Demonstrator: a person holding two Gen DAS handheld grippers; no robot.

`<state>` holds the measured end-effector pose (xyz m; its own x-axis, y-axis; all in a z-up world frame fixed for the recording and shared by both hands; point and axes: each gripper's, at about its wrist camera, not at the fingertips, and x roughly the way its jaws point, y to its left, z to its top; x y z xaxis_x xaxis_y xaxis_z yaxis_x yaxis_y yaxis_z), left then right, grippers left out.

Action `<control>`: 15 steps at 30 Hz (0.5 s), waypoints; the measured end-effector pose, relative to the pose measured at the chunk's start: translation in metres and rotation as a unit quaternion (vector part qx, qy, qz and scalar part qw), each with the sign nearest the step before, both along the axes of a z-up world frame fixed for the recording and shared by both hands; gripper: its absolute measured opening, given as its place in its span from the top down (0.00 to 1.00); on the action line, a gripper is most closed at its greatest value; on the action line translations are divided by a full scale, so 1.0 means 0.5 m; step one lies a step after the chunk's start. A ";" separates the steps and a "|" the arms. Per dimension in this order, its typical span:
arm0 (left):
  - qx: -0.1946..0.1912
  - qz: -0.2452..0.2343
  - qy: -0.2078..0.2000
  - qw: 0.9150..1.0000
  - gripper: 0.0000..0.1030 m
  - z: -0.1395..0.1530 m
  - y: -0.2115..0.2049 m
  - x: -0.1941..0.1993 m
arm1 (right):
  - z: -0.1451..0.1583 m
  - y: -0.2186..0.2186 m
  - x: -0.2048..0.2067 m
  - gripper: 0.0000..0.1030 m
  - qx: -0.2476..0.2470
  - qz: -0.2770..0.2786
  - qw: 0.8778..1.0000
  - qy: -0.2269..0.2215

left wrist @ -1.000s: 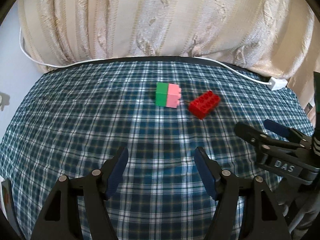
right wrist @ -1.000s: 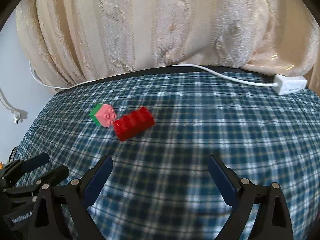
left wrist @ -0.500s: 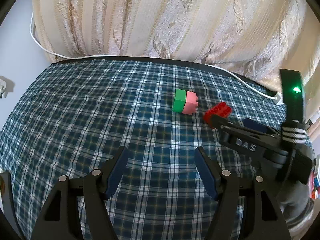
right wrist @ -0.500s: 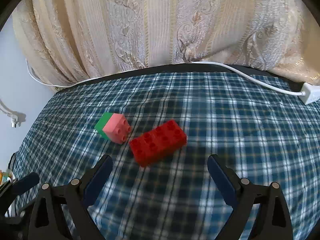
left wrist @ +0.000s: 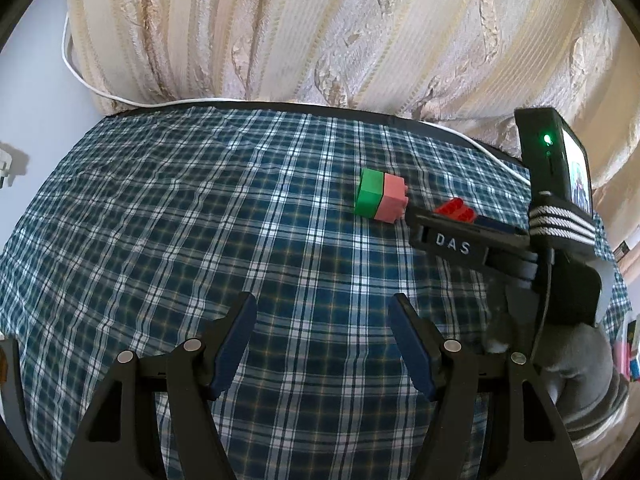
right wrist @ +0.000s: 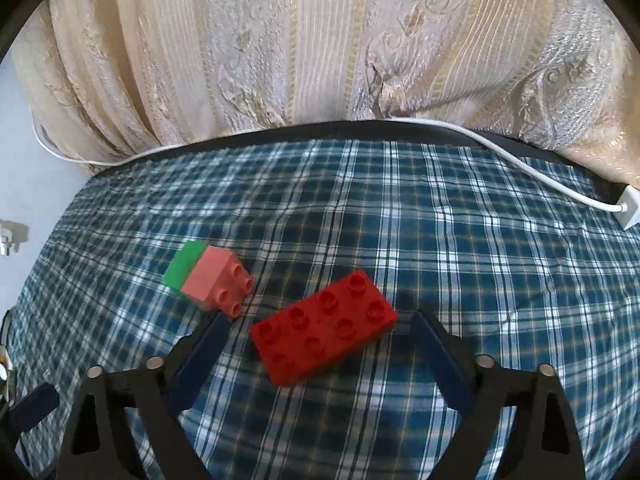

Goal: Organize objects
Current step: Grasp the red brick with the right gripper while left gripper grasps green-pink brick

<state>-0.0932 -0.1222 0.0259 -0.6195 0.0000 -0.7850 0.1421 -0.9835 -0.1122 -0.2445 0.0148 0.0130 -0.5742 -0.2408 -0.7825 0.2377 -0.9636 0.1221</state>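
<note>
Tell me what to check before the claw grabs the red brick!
1. Red brick between the right gripper fingers: ok.
2. Pads pressing the brick: not ok; the jaws have just been closing, but gaps show on both sides.
3. Brick flat, studs up, on the checked cloth: ok.
4. Green-and-pink block clear of the near finger: cannot tell, it looks very close.
5. Left gripper open, holding nothing, out of the way: ok.

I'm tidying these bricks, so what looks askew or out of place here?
The green-and-pink brick pair lies tipped on its side, studs facing sideways. The red brick sits studs up but skewed on the checked cloth. Nothing looks damaged.
</note>
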 end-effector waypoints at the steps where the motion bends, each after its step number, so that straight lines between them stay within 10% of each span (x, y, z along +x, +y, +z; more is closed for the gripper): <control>1: -0.001 0.000 -0.001 1.000 0.32 -0.002 0.000 -0.001 | 0.000 -0.002 -0.001 0.15 0.006 0.001 1.000 0.001; 15: -0.007 0.007 -0.015 1.000 0.32 -0.023 -0.005 -0.011 | 0.003 0.040 0.014 0.28 0.014 0.001 1.000 0.012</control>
<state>-0.0989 -0.1246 0.0146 -0.5953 -0.0200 -0.8033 0.1587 -0.9829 -0.0931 -0.2377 0.0348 0.0142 -0.5925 -0.2210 -0.7747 0.2431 -0.9658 0.0896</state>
